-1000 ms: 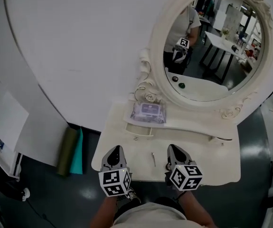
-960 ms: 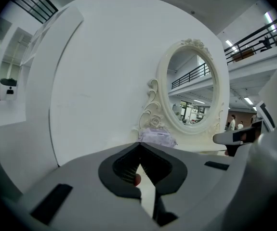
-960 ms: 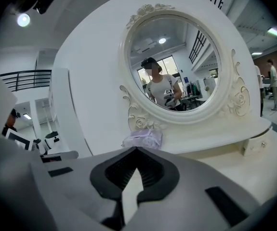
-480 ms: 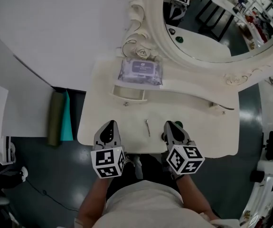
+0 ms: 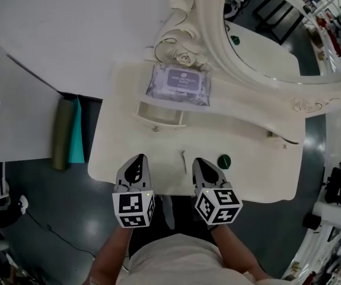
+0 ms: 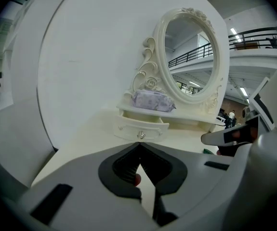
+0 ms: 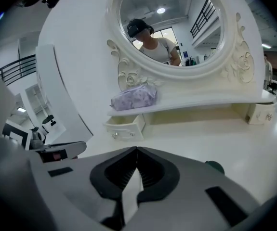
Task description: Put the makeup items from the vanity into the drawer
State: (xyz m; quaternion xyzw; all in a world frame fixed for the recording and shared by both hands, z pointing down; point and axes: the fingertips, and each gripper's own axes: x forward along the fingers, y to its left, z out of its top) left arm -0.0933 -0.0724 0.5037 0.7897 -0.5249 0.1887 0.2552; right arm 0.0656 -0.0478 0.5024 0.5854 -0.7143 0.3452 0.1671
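On the cream vanity [image 5: 123, 153], a purple wipes pack [image 5: 179, 83] lies on the shelf under the mirror. Below it a small drawer [image 5: 161, 114] stands slightly pulled out. A thin stick-like item [image 5: 184, 159] and a round green item [image 5: 223, 161] lie near the table's front edge. My left gripper [image 5: 136, 160] is shut and empty at the front edge, left of the stick. My right gripper [image 5: 201, 162] is shut and empty between the stick and the green item. The left gripper view shows the drawer [image 6: 140, 128] and pack [image 6: 152, 101] ahead; the right gripper view shows the drawer [image 7: 124, 127] and green item [image 7: 215, 166].
An oval mirror [image 5: 259, 34] with an ornate cream frame rises behind the shelf. A second small drawer [image 5: 280, 136] sits at the shelf's right end. Rolled green and teal mats [image 5: 66, 132] lie on the dark floor left of the vanity, by a curved white wall [image 5: 69, 28].
Both grippers have come down toward the table's front edge. The right gripper now sits left of the green item, which it partly covered before. The view has tipped further down.
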